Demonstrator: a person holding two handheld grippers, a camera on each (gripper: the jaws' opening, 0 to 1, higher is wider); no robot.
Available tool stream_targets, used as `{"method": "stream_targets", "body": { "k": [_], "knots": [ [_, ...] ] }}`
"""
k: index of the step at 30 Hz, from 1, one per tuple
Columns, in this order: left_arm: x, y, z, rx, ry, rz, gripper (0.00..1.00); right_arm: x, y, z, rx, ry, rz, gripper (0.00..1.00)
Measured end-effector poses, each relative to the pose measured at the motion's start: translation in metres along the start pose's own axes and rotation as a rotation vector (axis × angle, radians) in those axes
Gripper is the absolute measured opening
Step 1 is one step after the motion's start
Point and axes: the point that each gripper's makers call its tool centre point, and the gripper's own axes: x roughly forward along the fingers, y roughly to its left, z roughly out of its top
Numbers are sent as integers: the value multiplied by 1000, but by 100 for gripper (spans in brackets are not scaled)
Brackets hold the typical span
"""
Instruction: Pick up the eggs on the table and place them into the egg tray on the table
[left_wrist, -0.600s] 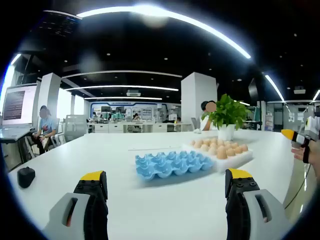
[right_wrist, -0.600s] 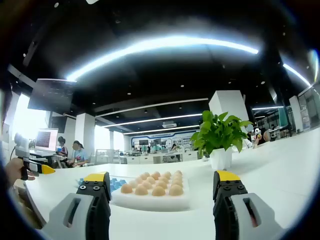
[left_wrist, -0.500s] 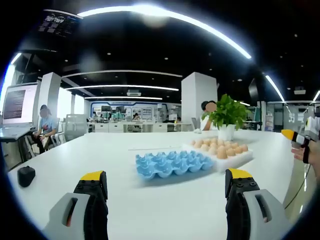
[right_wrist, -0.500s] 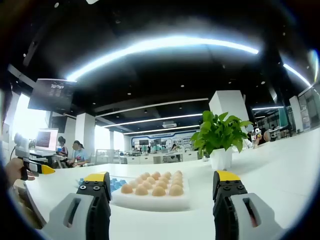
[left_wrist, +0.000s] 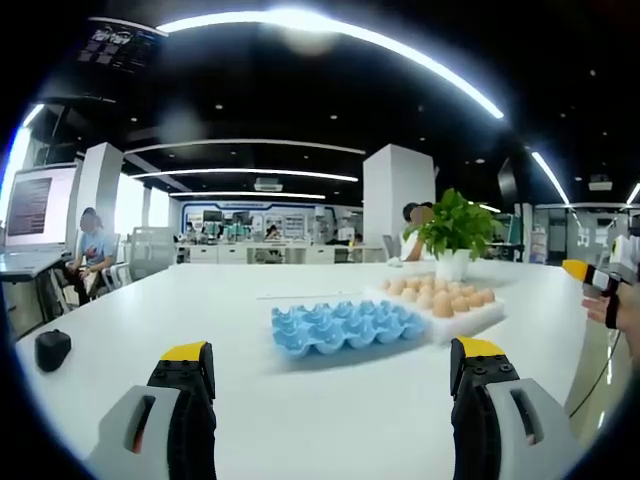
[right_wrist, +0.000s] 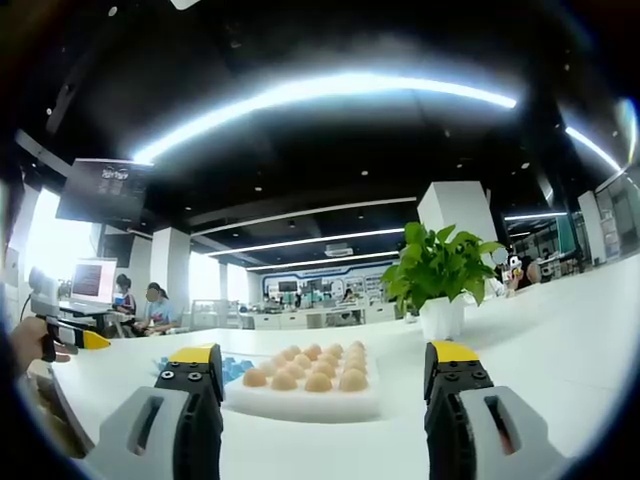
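fingers spread wide on both grippers (nothing held), facing blue egg tray beside eggs on white table.

This is a large open-plan office. A black ceiling carries long curved strip lights, and white square columns stand between rows of white desks far back in the room. A wide white bench fills the foreground, with a potted green plant on it. Wall-mounted screens hang at the side, and seated people work at desks near a monitor.
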Motion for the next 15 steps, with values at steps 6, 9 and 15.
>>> {"method": "stream_targets", "body": {
  "k": [6, 9, 15],
  "knots": [
    [1, 1, 0, 1, -2, 2, 100, -1, -4, -1, 3, 1, -7, 86],
    [0, 3, 0, -1, 0, 8, 100, -1, -4, -1, 3, 2, -7, 86],
    [-1, 4, 1, -2, -3, 12, 100, -3, -4, -2, 3, 6, -6, 86]
  ]
}}
